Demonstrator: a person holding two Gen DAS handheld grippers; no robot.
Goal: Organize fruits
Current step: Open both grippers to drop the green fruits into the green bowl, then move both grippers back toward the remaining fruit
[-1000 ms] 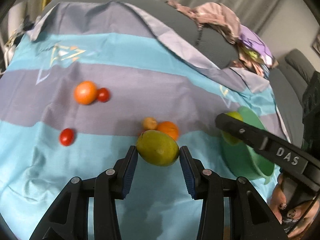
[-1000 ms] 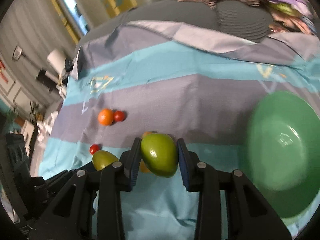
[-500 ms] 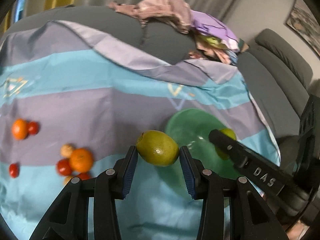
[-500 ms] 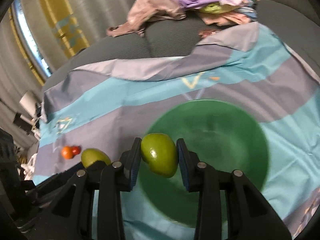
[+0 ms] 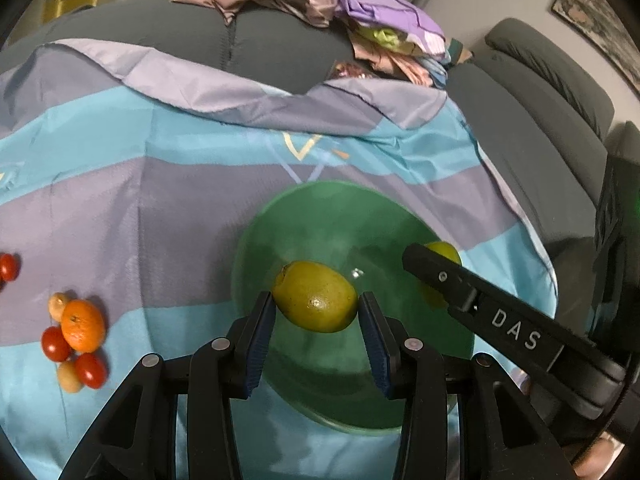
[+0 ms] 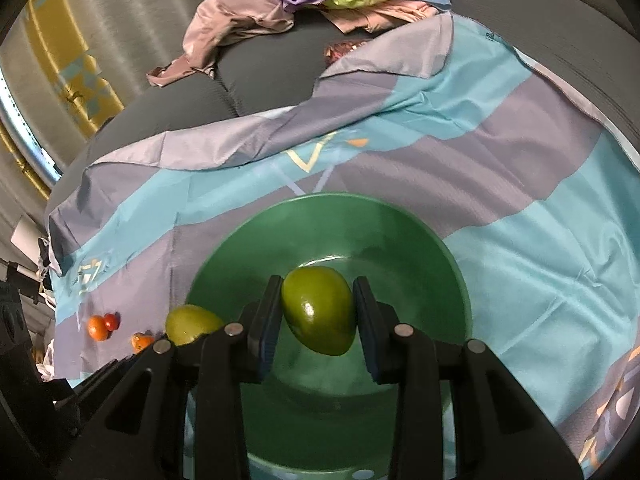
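Both tools swung from loose fruit to above green bowl [image 6: 400, 216]; left tool [image 5: 316, 316] clamps yellow-green mango [image 5: 316, 300], right tool [image 6: 316, 316] clamps green mango [image 6: 320, 308], bowl directly beneath both.

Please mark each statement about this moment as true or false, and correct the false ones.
1. The left gripper holds a yellow-green fruit. True.
2. The right gripper is empty. False: it is shut on a green fruit.
3. Both held fruits are in front of the green bowl. True.
4. The orange lies inside the bowl. False: it lies on the striped cloth, left of the bowl.
5. Small red tomatoes lie beside the orange. True.
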